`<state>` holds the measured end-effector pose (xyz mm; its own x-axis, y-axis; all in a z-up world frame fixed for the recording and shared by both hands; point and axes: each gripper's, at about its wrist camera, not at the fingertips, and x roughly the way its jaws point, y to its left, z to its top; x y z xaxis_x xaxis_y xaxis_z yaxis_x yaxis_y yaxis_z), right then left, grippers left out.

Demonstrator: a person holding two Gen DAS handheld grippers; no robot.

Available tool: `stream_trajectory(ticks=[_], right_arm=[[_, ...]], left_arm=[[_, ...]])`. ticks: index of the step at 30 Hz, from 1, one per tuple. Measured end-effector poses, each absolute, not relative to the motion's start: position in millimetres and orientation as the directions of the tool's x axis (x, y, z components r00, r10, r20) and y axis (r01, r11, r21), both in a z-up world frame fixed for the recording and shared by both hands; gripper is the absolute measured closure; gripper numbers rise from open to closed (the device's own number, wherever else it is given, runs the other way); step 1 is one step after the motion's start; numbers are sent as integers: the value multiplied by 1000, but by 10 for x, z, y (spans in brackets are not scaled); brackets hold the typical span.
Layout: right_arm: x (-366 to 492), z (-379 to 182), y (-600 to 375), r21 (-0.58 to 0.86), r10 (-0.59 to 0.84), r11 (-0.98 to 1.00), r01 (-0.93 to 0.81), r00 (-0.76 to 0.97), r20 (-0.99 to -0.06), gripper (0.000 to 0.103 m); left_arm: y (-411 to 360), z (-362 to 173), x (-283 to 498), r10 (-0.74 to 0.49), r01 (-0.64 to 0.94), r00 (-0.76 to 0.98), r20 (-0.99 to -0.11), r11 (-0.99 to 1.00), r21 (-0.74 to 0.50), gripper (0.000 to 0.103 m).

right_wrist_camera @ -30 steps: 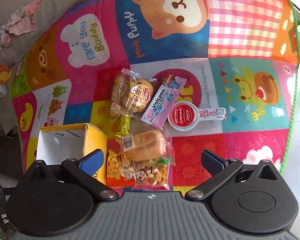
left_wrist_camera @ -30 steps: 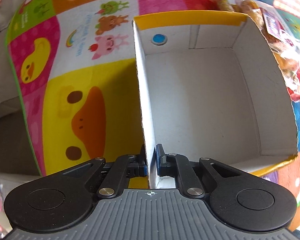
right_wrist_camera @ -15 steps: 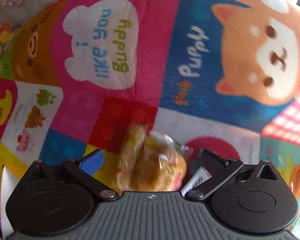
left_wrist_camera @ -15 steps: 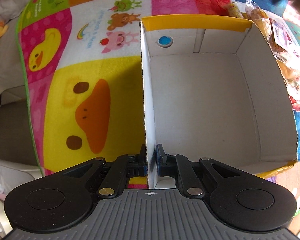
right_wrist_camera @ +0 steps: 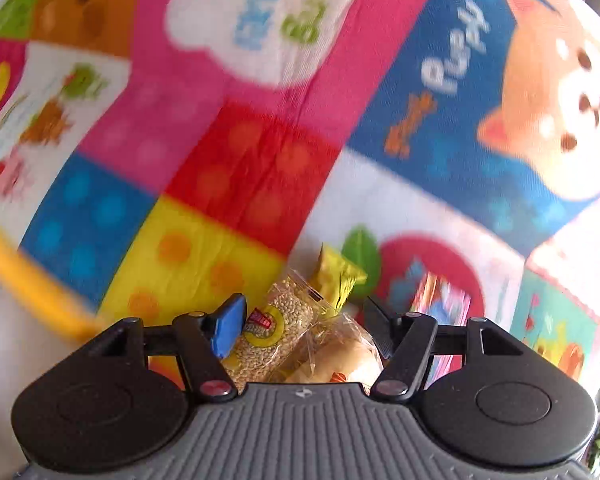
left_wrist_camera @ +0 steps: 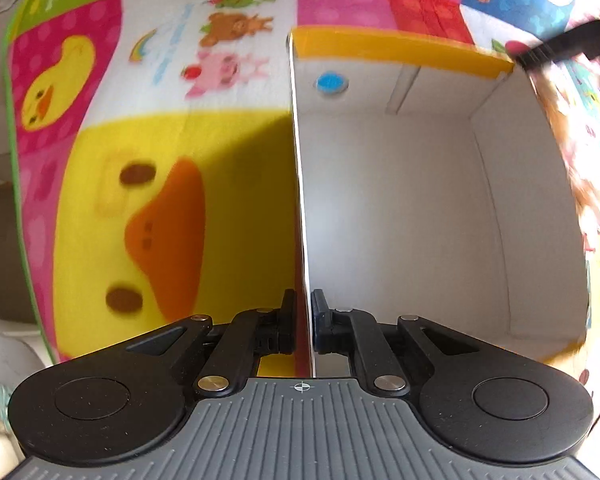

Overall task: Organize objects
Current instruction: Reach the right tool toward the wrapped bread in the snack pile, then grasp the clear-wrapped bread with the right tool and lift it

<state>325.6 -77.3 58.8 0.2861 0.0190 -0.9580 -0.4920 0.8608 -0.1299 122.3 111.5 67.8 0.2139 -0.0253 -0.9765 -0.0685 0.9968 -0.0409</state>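
My left gripper (left_wrist_camera: 304, 304) is shut on the left wall of an open white cardboard box (left_wrist_camera: 400, 200) with a yellow rim; the box is empty inside. My right gripper (right_wrist_camera: 306, 320) is partly closed around clear snack packets (right_wrist_camera: 284, 328), a sesame bar and a bun wrap, low over the colourful play mat (right_wrist_camera: 260, 160); its jaws touch the packets' sides. The box's yellow rim (right_wrist_camera: 32, 284) shows at the left of the right wrist view. The right gripper's dark shape (left_wrist_camera: 572, 44) appears beyond the box's far right corner.
A yellow packet (right_wrist_camera: 336, 276) and a pink-and-blue packet (right_wrist_camera: 440, 300) lie on the mat by my right gripper. More snack packets (left_wrist_camera: 580, 160) lie along the box's right side. The mat's green edge (left_wrist_camera: 16, 168) runs along the left.
My right gripper has dropped lower and narrowed its jaws around the snack packets. My left gripper keeps hold of the box wall; the box has turned slightly.
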Motion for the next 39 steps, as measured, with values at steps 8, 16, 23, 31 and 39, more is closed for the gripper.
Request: stream_trajectory(ticks=[8, 16, 23, 31, 39], right_arm=[[2665, 1386, -1778, 60, 136, 974, -220, 350, -927, 24], [1524, 1422, -2310, 80, 88, 996, -39, 271, -959, 24], [1462, 1244, -2482, 138, 130, 990, 14, 244, -961, 24], [2238, 931, -2406, 271, 240, 950, 153, 192, -952, 15], [2507, 532, -2051, 220, 220, 975, 22, 23, -975, 30]], left_arm=[[1071, 739, 1438, -48, -96, 220, -974, 993, -71, 94], [865, 767, 1632, -38, -74, 216, -976, 996, -55, 94], [828, 755, 1353, -37, -120, 157, -987, 991, -56, 94], [840, 866, 1139, -24, -169, 159, -987, 984, -51, 94], [834, 777, 1086, -27, -278, 132, -991, 959, -63, 94]])
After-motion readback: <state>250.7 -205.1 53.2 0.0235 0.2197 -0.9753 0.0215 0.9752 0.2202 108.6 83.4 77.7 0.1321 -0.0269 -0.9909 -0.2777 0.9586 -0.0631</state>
